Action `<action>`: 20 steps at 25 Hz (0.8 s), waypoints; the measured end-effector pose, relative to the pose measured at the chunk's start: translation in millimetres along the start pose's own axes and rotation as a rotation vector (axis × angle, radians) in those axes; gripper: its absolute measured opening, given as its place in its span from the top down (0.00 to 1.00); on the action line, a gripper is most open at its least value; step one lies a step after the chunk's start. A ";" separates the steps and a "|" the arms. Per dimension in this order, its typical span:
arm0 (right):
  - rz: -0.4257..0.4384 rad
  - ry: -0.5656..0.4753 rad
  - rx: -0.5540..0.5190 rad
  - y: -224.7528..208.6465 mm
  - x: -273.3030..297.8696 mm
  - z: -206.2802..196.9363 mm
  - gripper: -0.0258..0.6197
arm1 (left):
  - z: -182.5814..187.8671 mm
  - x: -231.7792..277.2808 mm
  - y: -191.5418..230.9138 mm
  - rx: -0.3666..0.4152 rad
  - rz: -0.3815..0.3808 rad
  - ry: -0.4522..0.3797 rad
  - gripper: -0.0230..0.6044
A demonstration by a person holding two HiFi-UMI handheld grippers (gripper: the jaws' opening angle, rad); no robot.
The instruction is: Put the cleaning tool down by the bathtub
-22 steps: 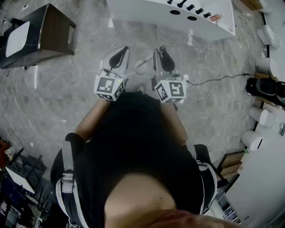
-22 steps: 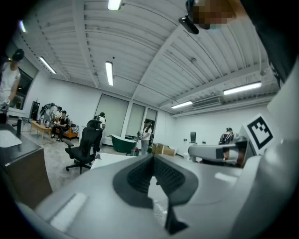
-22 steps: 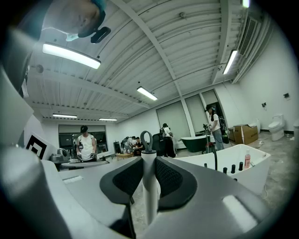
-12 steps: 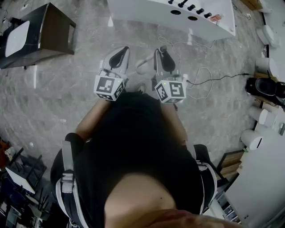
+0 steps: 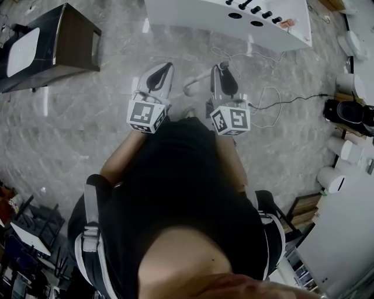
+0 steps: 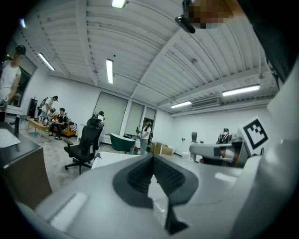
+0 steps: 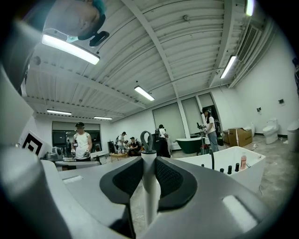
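Note:
The cleaning tool's white handle (image 7: 148,186) stands upright between the dark pads of my right gripper (image 7: 148,161), which is shut on it. A grey loop tops the handle. In the head view the cleaning tool (image 5: 196,84) sticks out to the left of the right gripper (image 5: 222,67), above the grey floor. The white bathtub (image 5: 193,17) lies ahead at the top; its rim (image 7: 233,161) carries several bottles. My left gripper (image 5: 166,67) is held level beside the right one. The left gripper (image 6: 152,161) is shut, its tips touching, with nothing between them.
A dark cabinet (image 5: 73,41) with a white basin stands at the far left. White and black cables (image 5: 263,105) trail on the floor by the tub. A black appliance (image 5: 350,114) and white fixtures line the right side. An office chair (image 6: 86,144) and several people are farther off.
Both grippers have shifted a little to the right in the head view. The tool stays in the right gripper's grip.

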State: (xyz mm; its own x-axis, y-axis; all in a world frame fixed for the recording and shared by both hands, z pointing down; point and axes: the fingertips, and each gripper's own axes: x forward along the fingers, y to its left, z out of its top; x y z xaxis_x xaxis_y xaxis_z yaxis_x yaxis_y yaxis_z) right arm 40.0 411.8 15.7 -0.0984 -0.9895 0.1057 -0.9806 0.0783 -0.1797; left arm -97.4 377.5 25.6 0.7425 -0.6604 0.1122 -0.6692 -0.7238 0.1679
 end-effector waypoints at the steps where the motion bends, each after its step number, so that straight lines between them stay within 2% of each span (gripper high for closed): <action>1: -0.007 -0.005 0.003 0.5 2.1 0.2 0.82 | -0.4 0.1 4.1 -0.001 -0.005 0.003 0.95; 8: -0.011 -0.018 0.001 -0.7 25.3 -0.4 0.82 | -0.2 11.6 23.1 0.014 -0.016 0.008 0.95; 14: 0.039 -0.007 0.017 -23.0 54.3 -7.3 0.82 | -4.3 44.3 30.3 0.016 0.039 0.014 0.95; 20: 0.126 0.020 0.002 -52.4 84.3 -7.8 0.82 | -3.3 85.9 30.5 0.014 0.115 0.017 0.95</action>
State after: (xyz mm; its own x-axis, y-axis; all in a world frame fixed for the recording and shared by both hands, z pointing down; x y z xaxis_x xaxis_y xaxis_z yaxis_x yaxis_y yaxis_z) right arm 81.8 325.2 41.6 -0.2238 -0.9693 0.1018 -0.9601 0.2013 -0.1942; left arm -53.9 299.4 43.6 0.6611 -0.7358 0.1470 -0.7503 -0.6462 0.1394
